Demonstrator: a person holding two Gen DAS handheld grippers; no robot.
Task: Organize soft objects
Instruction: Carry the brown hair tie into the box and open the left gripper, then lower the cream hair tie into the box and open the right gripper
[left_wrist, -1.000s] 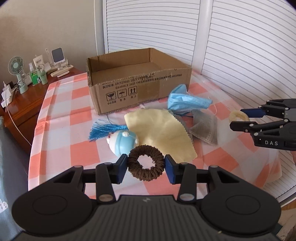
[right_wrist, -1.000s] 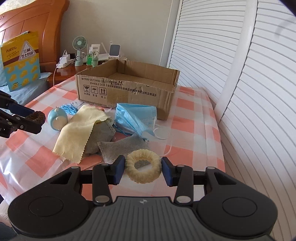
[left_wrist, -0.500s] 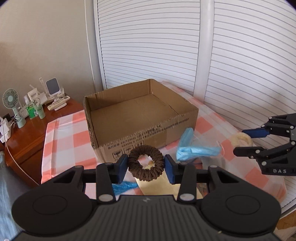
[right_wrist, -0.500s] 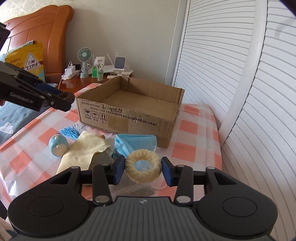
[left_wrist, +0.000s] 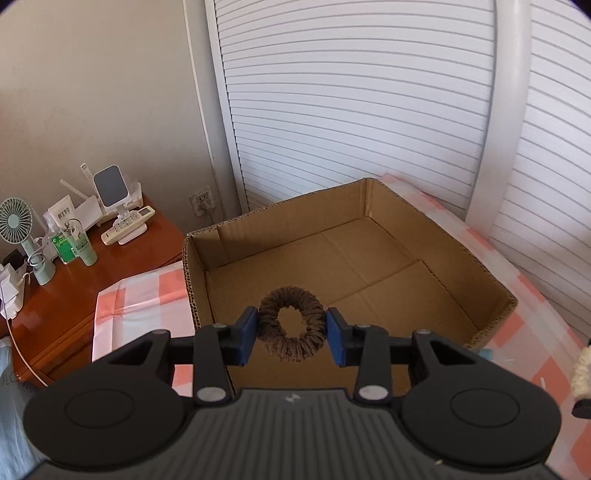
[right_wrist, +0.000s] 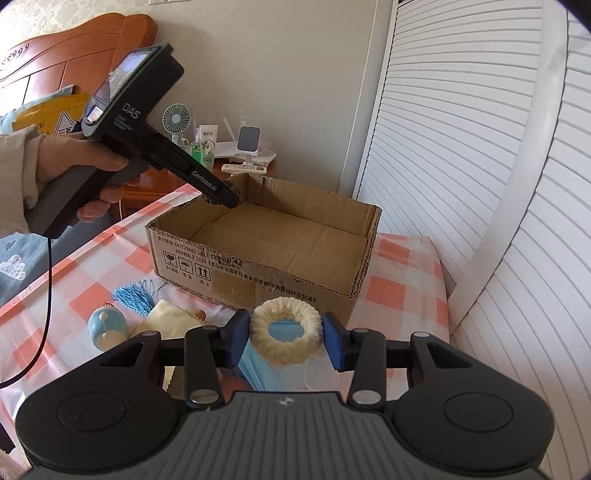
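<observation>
My left gripper (left_wrist: 291, 330) holds a brown scrunchie (left_wrist: 291, 349) between its blue pads, its jaws closing tighter on it. It hangs over the open cardboard box (left_wrist: 436, 229), above the bare floor near the front left wall. From the right wrist view the left gripper (right_wrist: 231, 194) tips down over the box's (right_wrist: 258, 273) far left corner. My right gripper (right_wrist: 286, 338) is shut on a cream scrunchie (right_wrist: 284, 314), in front of the box's near wall. That cream scrunchie (left_wrist: 583, 373) shows at the right edge of the left wrist view.
A blue face mask (right_wrist: 258, 373), a yellow cloth (right_wrist: 166, 321), a pale blue toy (right_wrist: 107, 328) and a blue tassel (right_wrist: 135, 295) lie on the checked tablecloth before the box. A wooden nightstand (left_wrist: 110, 273) with a fan stands left. White louvred doors close the right.
My left gripper has carried the brown scrunchie forward and up, from over the loose items to above the box. My right gripper has risen and neared the box with the cream scrunchie.
</observation>
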